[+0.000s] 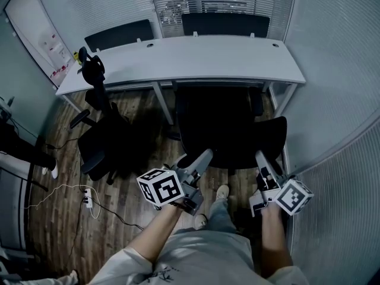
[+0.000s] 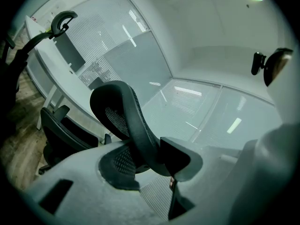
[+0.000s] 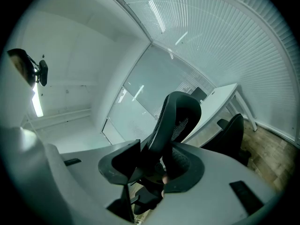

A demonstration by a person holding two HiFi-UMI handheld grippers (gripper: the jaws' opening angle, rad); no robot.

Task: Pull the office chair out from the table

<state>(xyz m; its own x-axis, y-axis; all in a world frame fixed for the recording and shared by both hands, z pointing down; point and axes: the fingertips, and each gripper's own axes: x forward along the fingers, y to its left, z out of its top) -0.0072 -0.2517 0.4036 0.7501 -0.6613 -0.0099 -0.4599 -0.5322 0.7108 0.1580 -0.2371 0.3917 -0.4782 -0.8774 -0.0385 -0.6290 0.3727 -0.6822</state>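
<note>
- The office chair (image 1: 228, 126) stands in the middle of the head view, just below the near edge of the white table (image 1: 178, 58). It sits at the table's right half, with its black back turned toward the person.
- The left gripper (image 1: 199, 162) reaches up from the lower centre of the head view to the left side of the chair's back.
- In the left gripper view, the left gripper's (image 2: 150, 158) jaws pinch the curved black mesh-backed rim of the office chair (image 2: 122, 111), one pad on each side.
- The right gripper (image 1: 264, 162) reaches the right side of the chair's back, well apart from the left one.
- In the right gripper view, the right gripper's (image 3: 150, 165) jaws likewise clamp the rim of the office chair (image 3: 180, 114), which rises between the pads.
- A second chair (image 1: 101, 141) stands at the left of the head view, beside the table's left half.
- A white cable (image 1: 65, 192) lies on the wooden floor (image 1: 136, 183) at the lower left.
</note>
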